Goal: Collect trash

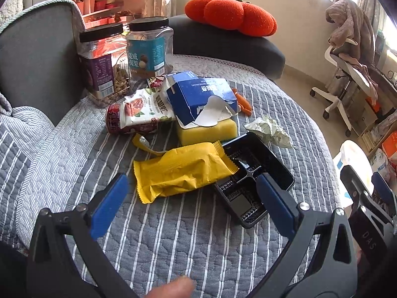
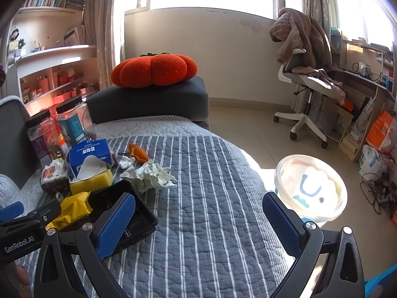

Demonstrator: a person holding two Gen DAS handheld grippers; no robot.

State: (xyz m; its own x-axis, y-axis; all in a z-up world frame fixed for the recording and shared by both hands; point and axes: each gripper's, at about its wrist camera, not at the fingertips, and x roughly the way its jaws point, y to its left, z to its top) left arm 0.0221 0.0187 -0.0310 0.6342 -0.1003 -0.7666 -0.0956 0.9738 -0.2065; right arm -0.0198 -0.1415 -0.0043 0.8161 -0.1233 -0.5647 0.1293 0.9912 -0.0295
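Trash lies heaped on a striped quilted couch cover. A yellow wrapper rests partly on a black plastic tray. Behind them are a yellow sponge, a torn blue carton, a snack bag, crumpled paper and orange peel. My left gripper is open just in front of the wrapper, holding nothing. My right gripper is open over bare cover beside the tray, with the crumpled paper ahead. A white bin stands on the floor to the right.
Two black-lidded snack jars stand at the back left against the grey couch back. An orange pumpkin cushion sits on a dark cushion. An office chair, a desk and boxes are to the right.
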